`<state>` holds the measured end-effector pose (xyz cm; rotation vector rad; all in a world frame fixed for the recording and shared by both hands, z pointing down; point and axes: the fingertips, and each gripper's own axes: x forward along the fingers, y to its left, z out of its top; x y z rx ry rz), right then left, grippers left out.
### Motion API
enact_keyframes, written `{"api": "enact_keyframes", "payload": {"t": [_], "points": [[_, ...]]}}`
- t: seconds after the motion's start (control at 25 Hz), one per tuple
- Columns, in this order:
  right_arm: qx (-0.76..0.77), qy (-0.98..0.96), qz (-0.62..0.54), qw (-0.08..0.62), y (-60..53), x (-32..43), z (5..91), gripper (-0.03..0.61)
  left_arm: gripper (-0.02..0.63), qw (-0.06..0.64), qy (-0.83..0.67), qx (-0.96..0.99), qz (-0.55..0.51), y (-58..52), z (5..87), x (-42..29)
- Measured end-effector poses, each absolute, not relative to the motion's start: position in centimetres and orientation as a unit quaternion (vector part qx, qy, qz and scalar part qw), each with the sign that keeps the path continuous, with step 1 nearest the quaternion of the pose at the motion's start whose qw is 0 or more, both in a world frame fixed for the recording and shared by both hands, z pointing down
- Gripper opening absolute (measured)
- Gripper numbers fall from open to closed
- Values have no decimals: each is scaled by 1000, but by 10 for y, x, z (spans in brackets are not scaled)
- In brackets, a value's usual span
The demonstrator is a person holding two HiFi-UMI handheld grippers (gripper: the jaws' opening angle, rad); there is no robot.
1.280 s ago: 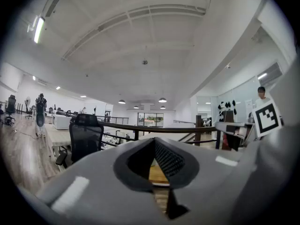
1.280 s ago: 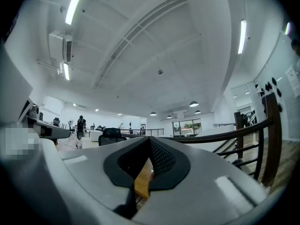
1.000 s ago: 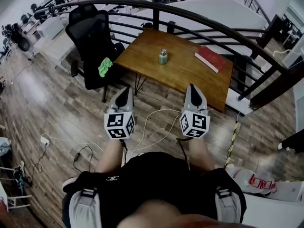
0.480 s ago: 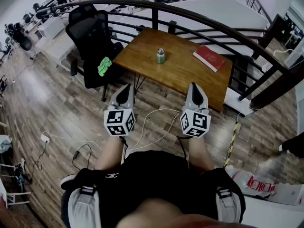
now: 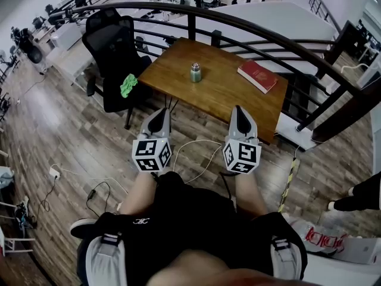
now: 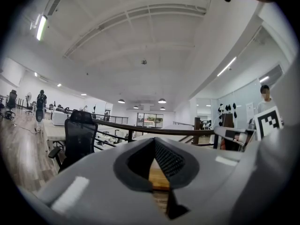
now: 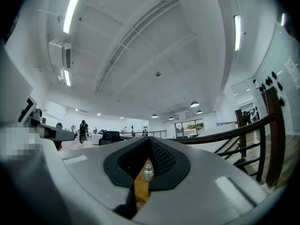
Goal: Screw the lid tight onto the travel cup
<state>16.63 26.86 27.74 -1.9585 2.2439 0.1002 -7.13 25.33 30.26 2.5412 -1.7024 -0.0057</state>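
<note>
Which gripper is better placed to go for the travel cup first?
The right gripper, marginally: travel cup sits in line beyond its shut fingers; left gripper sees only table. Both far off.

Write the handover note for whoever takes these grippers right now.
Left gripper: fingers shut, empty, held short of the table.
Right gripper: fingers shut, empty, alongside it.
Small green metal travel cup stands upright on the brown wooden table, untouched; a silvery lid appears to sit on top.
Done: nothing that shows.
Left: step up to the table, steady the cup with one gripper, screw the lid tight with the other.
</note>
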Motion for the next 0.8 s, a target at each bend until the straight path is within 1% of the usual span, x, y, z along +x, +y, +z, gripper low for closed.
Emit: {"api": "enact_keyframes", "payload": {"t": [0.32,0.8], "points": [[-644,761,28,78,253,167,287,-3,52,47,-546,837,-16,239,304,-55],[-643,762,22,72,182,164,299,-3,52,55,-527,848,-16,158,320,-40]]}}
